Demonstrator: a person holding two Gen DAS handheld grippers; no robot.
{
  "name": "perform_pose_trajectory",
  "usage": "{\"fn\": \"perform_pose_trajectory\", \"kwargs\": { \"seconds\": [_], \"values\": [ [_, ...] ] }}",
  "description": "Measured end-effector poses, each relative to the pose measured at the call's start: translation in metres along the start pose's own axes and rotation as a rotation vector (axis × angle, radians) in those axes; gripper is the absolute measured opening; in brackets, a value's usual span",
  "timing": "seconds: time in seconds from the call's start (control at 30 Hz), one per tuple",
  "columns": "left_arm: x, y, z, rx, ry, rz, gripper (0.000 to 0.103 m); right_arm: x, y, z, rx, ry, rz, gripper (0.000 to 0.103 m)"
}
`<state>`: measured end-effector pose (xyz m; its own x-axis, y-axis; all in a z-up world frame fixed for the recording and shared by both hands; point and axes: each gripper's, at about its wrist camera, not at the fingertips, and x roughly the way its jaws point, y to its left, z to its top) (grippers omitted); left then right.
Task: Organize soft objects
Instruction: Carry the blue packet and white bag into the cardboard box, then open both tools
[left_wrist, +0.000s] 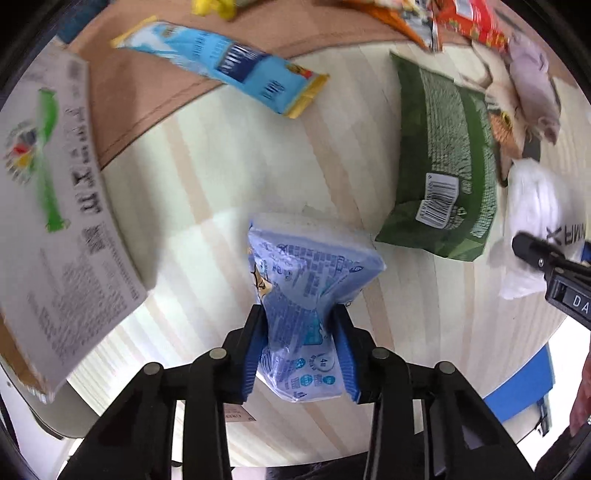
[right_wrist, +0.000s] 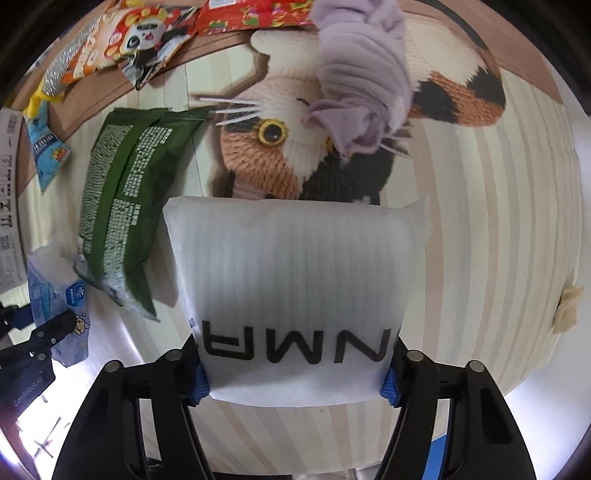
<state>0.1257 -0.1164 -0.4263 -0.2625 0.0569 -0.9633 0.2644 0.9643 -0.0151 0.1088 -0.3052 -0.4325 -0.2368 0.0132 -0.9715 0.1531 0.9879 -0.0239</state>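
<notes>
My left gripper (left_wrist: 299, 317) points down at the striped table and is shut on a pale blue tissue pack (left_wrist: 306, 266), whose middle is squeezed to a narrow waist between the blue pads. In the right wrist view, my right gripper (right_wrist: 295, 354) is shut on a white foam pouch (right_wrist: 295, 258) with black letters. Its pads press on the pouch's two side edges near the lower end. The pouch hides part of a knitted calico cat toy (right_wrist: 266, 158), and a lilac cloth (right_wrist: 362, 66) is draped on that toy. The blue pack (right_wrist: 62, 306) also shows at the left.
A green snack bag (left_wrist: 443, 158) lies between the two grippers. A large white printed box (left_wrist: 62, 206) stands to the left. A blue wrapper (left_wrist: 229, 66) and red-orange snack bags (right_wrist: 147, 40) lie at the back on a brown mat. A small cream scrap (right_wrist: 569, 306) sits at the right.
</notes>
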Motion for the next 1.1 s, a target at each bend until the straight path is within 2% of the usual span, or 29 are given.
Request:
{"fn": "perform_pose_trajectory", "kwargs": {
  "seconds": [0.1,0.23,0.3,0.33,0.43,0.5,0.57,0.6,0.67,0.77,0.93,1.1],
  "values": [
    [-0.024,0.005,-0.035,-0.040,-0.059,-0.024,0.034,-0.015,0.005,-0.018,0.008,-0.024,0.032,0.069],
    [-0.057,0.020,-0.072,-0.096,-0.144,-0.096,0.034,-0.049,0.027,-0.048,-0.028,-0.075,0.112,0.069],
    [-0.080,0.035,-0.089,-0.131,-0.194,-0.126,0.034,-0.068,0.046,-0.062,-0.064,-0.111,0.135,0.069],
    [-0.104,0.042,-0.092,-0.148,-0.219,-0.138,0.034,-0.081,0.058,-0.068,-0.083,-0.132,0.148,0.069],
    [-0.176,0.085,-0.089,-0.195,-0.283,-0.177,0.034,-0.128,0.094,-0.077,-0.144,-0.193,0.200,0.069],
    [-0.230,0.125,-0.067,-0.228,-0.316,-0.190,0.034,-0.167,0.116,-0.080,-0.184,-0.229,0.238,0.069],
    [-0.243,0.145,-0.058,-0.254,-0.338,-0.187,0.034,-0.205,0.148,-0.075,-0.226,-0.259,0.279,0.069],
    [-0.249,0.158,-0.058,-0.265,-0.348,-0.178,0.034,-0.224,0.164,-0.059,-0.248,-0.266,0.292,0.069],
    [-0.255,0.193,-0.048,-0.292,-0.366,-0.162,0.034,-0.244,0.197,-0.044,-0.271,-0.282,0.297,0.069],
    [-0.252,0.238,-0.032,-0.327,-0.360,-0.167,0.034,-0.249,0.261,-0.020,-0.288,-0.284,0.275,0.069],
    [-0.224,0.309,0.000,-0.378,-0.304,-0.200,0.034,-0.236,0.355,0.030,-0.299,-0.244,0.233,0.069],
    [-0.185,0.352,0.033,-0.404,-0.226,-0.240,0.034,-0.197,0.413,0.069,-0.301,-0.189,0.180,0.069]
  ]
}}
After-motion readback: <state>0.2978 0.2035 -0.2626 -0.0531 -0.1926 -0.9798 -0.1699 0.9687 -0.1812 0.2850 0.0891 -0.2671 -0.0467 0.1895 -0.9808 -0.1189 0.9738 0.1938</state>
